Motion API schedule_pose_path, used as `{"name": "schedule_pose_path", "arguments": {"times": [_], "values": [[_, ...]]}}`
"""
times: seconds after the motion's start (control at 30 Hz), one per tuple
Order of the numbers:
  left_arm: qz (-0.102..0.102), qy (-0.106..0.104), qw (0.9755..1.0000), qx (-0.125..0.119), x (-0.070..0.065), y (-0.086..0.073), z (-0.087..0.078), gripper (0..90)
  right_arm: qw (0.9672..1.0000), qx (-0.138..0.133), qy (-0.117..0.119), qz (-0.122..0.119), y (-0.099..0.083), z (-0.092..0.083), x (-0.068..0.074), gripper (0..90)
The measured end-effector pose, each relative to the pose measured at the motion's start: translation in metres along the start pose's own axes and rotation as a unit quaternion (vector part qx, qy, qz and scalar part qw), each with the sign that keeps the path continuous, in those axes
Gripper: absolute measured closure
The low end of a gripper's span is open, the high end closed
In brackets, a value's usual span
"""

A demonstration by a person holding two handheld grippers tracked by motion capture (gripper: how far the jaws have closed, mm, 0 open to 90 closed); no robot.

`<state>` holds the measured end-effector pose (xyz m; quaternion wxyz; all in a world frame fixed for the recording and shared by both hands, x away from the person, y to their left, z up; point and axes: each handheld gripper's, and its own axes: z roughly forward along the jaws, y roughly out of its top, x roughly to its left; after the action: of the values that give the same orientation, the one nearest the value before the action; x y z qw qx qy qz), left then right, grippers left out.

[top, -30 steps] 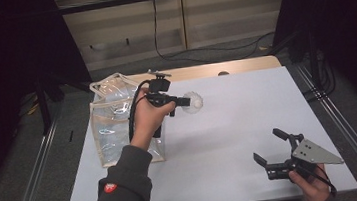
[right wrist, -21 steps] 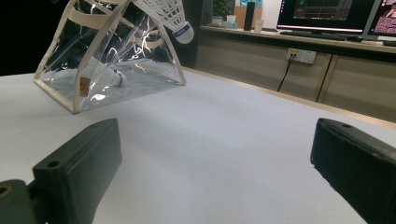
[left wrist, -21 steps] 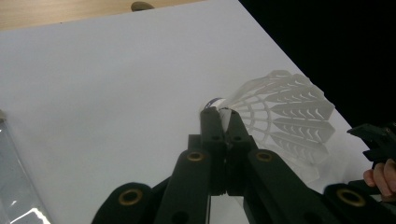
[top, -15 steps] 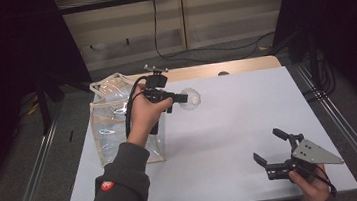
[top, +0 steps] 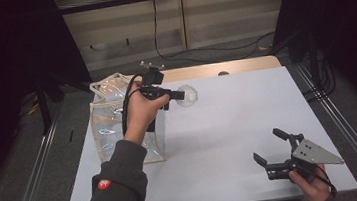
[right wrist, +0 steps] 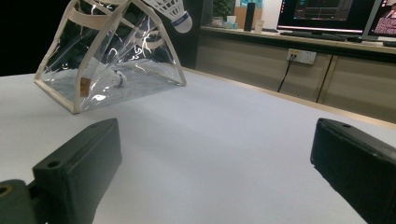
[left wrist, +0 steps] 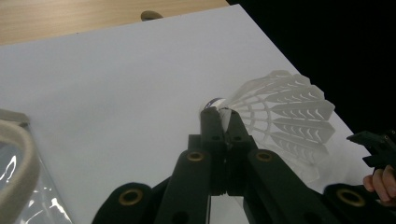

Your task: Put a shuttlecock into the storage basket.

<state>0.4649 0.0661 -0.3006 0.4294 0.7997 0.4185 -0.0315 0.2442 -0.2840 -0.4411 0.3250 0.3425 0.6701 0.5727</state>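
The left gripper (top: 178, 95), fingers clamped on a white feathered shuttlecock (top: 188, 95), hovers beside the clear plastic bag (top: 114, 127) at frame left, not yet bagged, while the right gripper (top: 271, 148) gapes empty.

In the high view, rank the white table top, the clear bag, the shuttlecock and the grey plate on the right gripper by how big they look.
1. White table top
2. Clear bag, partly hidden by the arm
3. Grey plate on the right gripper
4. Shuttlecock, held in the left gripper

The last two look close in size, so their order is unsure.
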Motion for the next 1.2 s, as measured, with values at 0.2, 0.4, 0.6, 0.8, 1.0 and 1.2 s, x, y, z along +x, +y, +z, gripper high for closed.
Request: {"name": "schedule_pose_path", "arguments": {"times": [0.2, 0.4, 0.6, 0.8, 1.0, 1.2], "values": [[-0.001, 0.005, 1.0, -0.003, 0.002, 0.003, -0.005, 90.0, 1.0, -0.001, -0.001, 0.0, 0.0, 0.0, 0.0, 1.7], [-0.003, 0.009, 0.9999, -0.006, 0.002, 0.005, -0.009, 90.0, 1.0, -0.001, -0.001, -0.001, 0.0, 0.001, 0.0, 1.7], [-0.008, 0.011, 0.9999, -0.009, 0.004, 0.008, -0.013, 90.0, 1.0, -0.001, -0.001, -0.001, 0.0, 0.0, 0.0, 1.7], [-0.011, 0.015, 0.9997, -0.013, 0.007, 0.009, -0.017, 90.0, 1.0, -0.001, -0.001, -0.001, 0.0, 0.0, 0.0, 1.7], [-0.016, 0.019, 0.9995, -0.018, 0.011, 0.01, -0.022, 90.0, 1.0, -0.001, -0.001, -0.001, 0.0, 0.0, 0.0, 1.7], [-0.018, 0.022, 0.9994, -0.022, 0.012, 0.012, -0.027, 90.0, 1.0, 0.0, 0.0, 0.003, 0.0, 0.001, 0.001, 1.7]]}}
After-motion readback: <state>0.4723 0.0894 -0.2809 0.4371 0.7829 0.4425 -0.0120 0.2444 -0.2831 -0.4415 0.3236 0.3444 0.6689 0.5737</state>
